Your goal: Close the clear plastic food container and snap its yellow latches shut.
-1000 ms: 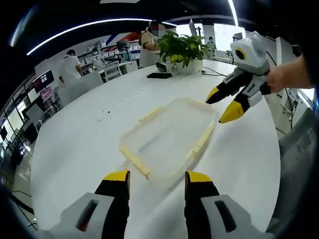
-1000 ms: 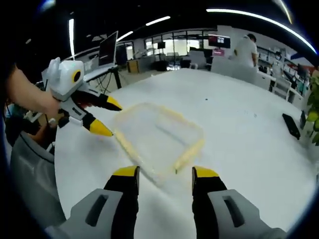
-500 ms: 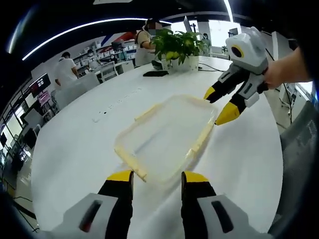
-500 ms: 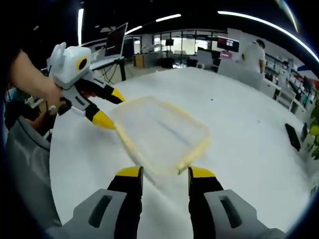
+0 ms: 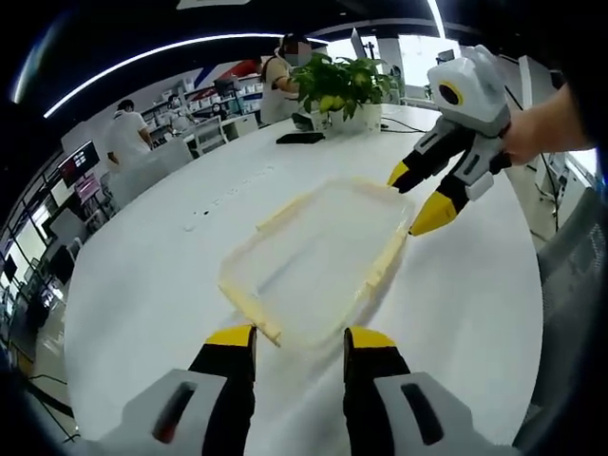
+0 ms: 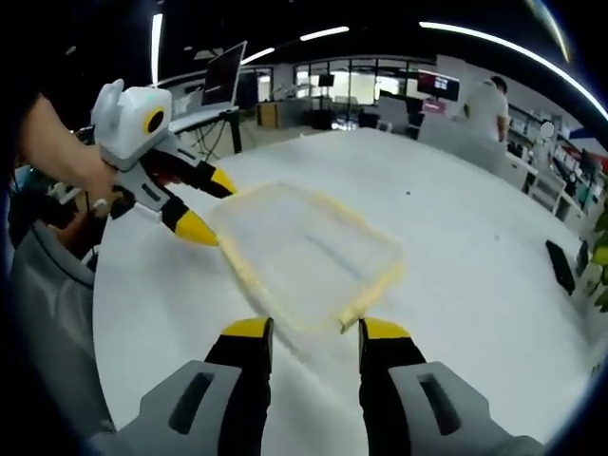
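Note:
The clear plastic container point(image 5: 313, 256) lies flat on the white round table point(image 5: 142, 275), with yellow latches along its sides. My left gripper point(image 5: 299, 340) stands open just short of the container's near corner, not touching it. In the left gripper view my right gripper point(image 5: 415, 198) is open at the far right edge of the container, its lower tip close to a latch. In the right gripper view the container point(image 6: 304, 249) lies ahead of my open right gripper point(image 6: 314, 330). There the left gripper point(image 6: 211, 204) sits open at the container's left corner.
A potted plant point(image 5: 342, 87) and a black phone point(image 5: 302, 138) stand at the far side of the table; the phone point(image 6: 562, 266) also lies at the right. A grey chair point(image 5: 570, 275) is beside the table. People stand by desks in the background.
Both grippers have come closer to the container over the second, and their jaws have narrowed a little. In the last half second almost nothing has moved.

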{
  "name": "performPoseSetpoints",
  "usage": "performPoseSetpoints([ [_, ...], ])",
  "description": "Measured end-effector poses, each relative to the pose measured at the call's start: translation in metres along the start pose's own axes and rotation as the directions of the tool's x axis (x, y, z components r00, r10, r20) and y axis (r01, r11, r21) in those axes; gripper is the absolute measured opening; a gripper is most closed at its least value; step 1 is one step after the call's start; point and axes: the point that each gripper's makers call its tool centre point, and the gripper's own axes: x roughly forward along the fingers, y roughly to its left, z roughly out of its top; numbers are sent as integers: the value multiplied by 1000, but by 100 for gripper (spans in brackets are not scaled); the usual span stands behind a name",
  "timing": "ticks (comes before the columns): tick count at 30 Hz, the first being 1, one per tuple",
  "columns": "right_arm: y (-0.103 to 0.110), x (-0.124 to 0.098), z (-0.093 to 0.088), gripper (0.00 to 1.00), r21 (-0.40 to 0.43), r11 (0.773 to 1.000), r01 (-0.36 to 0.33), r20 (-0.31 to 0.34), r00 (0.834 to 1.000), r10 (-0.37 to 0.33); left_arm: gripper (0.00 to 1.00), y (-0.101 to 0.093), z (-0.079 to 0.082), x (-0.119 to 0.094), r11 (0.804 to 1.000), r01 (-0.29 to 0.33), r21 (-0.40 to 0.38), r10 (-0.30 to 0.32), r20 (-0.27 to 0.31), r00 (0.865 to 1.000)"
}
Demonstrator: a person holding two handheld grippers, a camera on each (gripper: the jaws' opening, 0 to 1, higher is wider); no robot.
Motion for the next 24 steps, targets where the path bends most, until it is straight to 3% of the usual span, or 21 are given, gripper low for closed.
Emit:
performPoseSetpoints([
  [13,4,13,9,32,18,1000,-6,13,1000,6,29,14,-8,-2,999,-27,-20,26,-10,1000],
  [24,3,3,12,35,66,998,23,23,999,-24,35,7,-10,-10,998,-32,-51,31,-10,999],
])
